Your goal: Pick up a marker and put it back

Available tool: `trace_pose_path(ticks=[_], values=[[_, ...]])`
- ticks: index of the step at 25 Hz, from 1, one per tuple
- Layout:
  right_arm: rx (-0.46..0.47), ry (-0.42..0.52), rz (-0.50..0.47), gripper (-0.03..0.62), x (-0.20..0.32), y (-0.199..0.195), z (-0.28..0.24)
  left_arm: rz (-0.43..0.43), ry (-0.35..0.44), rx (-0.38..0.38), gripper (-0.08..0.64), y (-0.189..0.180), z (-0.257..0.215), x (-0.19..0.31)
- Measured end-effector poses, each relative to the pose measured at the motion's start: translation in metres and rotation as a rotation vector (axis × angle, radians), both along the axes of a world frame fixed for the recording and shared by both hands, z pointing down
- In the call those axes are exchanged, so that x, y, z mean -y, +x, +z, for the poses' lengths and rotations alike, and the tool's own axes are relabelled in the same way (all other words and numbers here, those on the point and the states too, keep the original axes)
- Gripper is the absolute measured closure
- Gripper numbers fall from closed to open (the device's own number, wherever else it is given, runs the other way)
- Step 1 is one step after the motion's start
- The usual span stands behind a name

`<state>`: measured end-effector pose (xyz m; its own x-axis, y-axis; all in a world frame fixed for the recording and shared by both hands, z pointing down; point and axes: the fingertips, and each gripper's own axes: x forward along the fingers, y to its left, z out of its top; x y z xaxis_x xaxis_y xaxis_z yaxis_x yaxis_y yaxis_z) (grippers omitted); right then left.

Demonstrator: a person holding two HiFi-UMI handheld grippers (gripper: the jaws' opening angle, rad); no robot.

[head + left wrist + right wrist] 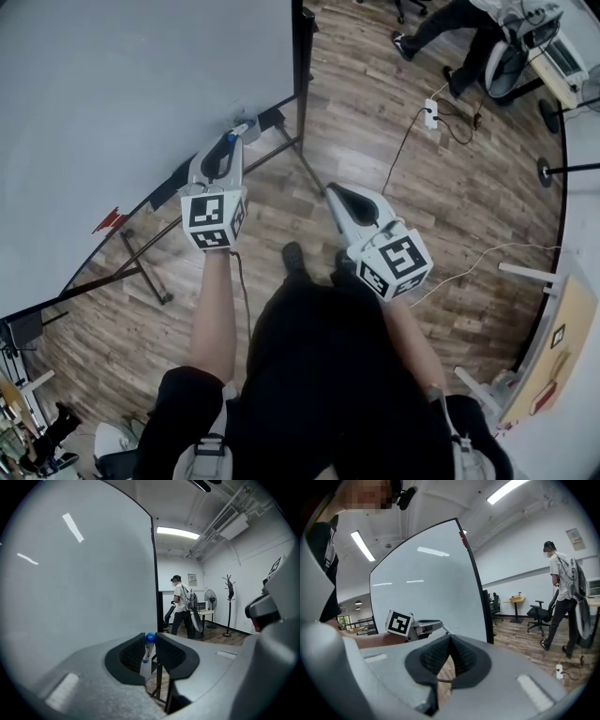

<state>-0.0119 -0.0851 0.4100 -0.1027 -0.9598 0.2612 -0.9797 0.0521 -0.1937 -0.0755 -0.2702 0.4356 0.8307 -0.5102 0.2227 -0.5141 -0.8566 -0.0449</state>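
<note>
Head view: left gripper (231, 142) at the lower corner of the whiteboard (122, 103); right gripper (331, 191) apart from it, over the wood floor (450, 206).
Left gripper view: jaws clamped on a white, blue-capped marker (147, 652), upright between the pads.
Right gripper view: jaws pressed together, nothing between them.
Background: a person (180, 604) stands across the room.

No legible text anywhere. Framed notice (192, 579) on the wall right of the whiteboard (70, 597): too small to read. Marker (148, 652) label: blurred. Coded cube (214, 218) below the whiteboard: only square patterns.
</note>
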Motion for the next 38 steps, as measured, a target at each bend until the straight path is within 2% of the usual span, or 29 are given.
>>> trace_pose_path(ticks=[9,16,24,34,38], values=[[0.006,0.037,-0.083,0.591,-0.032,0.02,-0.016,-0.096,0.046,-0.059,0.483,-0.01,-0.048,-0.052],[0.01,0.06,-0.122,0.591,-0.066,0.047,-0.022,-0.155,0.042,-0.069,0.483,-0.016,-0.059,-0.109],[0.026,0.051,-0.189,0.591,-0.102,0.064,-0.014,-0.214,0.003,-0.095,0.484,-0.017,-0.052,-0.181],[-0.006,0.042,-0.267,0.591,-0.14,0.075,-0.01,-0.258,-0.074,-0.165,0.483,-0.008,-0.036,-0.252],[0.001,0.054,-0.288,0.591,-0.148,0.074,-0.01,-0.272,-0.072,-0.17,0.483,-0.009,-0.038,-0.271]])
